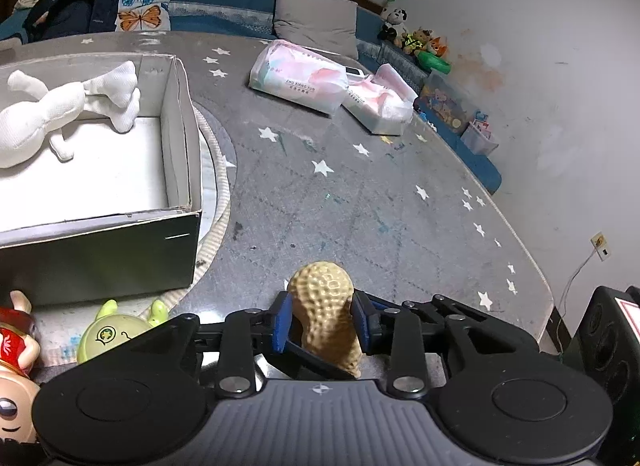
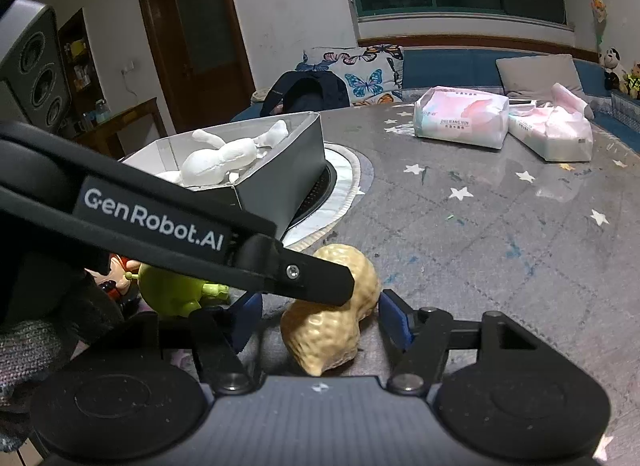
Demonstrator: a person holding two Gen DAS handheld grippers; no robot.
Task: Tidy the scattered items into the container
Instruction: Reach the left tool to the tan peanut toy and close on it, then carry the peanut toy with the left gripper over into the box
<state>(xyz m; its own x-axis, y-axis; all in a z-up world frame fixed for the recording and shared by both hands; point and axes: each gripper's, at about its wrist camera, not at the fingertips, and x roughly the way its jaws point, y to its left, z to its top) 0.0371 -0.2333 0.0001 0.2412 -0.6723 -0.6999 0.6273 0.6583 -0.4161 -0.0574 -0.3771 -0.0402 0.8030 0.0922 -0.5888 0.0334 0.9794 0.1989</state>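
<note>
A: From the left wrist, what step is in hand?

B: The left tool [image 1: 320, 316] has its blue pads closed against both sides of the peanut toy [image 1: 326, 310], just above the bench [image 1: 360, 205]. The cardboard box [image 1: 182, 169], with a white plush doll [image 1: 60, 113] already inside, sits ahead to the left. I'd call this the carry step.

A: And the right wrist?

B: The right tool [image 2: 320, 324] stands wide open around the same peanut toy [image 2: 336, 314], pads apart from it, holding nothing. The left tool's finger crosses in front. A green toy [image 2: 172, 290] waits beside the box [image 2: 280, 169].

A: Next move?

B: Probably lift clear of the box wall, swing left, and release above the doll.
</note>
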